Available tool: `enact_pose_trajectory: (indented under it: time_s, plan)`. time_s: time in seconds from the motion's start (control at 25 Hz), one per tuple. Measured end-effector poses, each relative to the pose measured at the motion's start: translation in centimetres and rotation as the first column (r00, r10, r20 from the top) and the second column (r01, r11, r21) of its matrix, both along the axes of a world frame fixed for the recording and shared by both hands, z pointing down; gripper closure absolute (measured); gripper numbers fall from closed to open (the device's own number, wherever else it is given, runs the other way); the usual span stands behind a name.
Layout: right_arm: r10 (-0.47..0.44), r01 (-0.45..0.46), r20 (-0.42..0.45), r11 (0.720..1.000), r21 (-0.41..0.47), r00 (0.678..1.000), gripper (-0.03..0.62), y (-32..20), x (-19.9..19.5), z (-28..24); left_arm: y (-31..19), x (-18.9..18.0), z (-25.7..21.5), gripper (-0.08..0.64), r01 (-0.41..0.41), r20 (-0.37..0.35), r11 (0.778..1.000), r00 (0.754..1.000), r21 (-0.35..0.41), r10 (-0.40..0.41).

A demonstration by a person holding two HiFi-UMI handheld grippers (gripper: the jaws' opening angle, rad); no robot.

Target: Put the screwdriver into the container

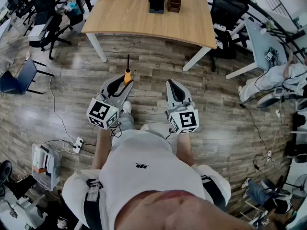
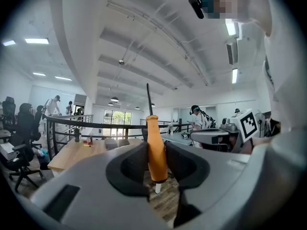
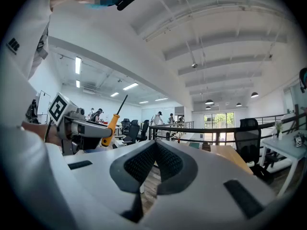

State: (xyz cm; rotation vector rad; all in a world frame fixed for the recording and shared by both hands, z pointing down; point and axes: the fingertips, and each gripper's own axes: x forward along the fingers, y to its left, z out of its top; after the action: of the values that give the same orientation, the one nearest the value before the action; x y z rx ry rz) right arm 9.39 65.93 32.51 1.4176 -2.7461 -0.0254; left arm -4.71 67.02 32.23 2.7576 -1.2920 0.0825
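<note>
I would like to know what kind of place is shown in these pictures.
Most likely an open-plan office or lab workspace, possibly on an upper level. A large wooden table stands on plank flooring, a black office chair stands beside it, and long ceiling lights run above a railing.

screwdriver (image 1: 127,75): orange handle, black shaft | left claw (image 1: 125,84), right claw (image 1: 172,85): grey bodies, black pads, black-and-white square markers | table (image 1: 144,20): light wood top, white legs | floor (image 1: 153,63): grey-brown planks
</note>
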Motion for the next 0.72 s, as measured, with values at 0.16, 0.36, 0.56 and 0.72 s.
enact_pose_trajectory:
  time_s: [0.16,0.36,0.56,0.72]
  plan:
    - [-0.008,0.008,0.019,1.0,0.0,1.0,0.598,-1.3,1.0,-0.2,-1.4,1.2,0.2,0.436,0.006,0.005,1.0,1.0,-0.01,-0.005]
    - [-0.025,0.025,0.03,1.0,-0.004,0.999,0.598,-3.5,0.2,-0.1,-3.4,1.1,0.3,0.436,0.003,0.012,1.0,1.0,-0.006,-0.003]
    - [-0.032,0.032,0.021,0.999,-0.009,0.999,0.598,-7.6,-1.6,0.4,-7.2,-0.6,0.7,0.437,0.015,0.019,1.0,1.0,-0.002,-0.015]
    - [-0.024,0.024,0.013,1.0,-0.017,1.0,0.598,-11.6,-2.7,0.9,-11.3,-1.8,1.2,0.437,0.012,0.015,1.0,1.0,-0.007,-0.012]
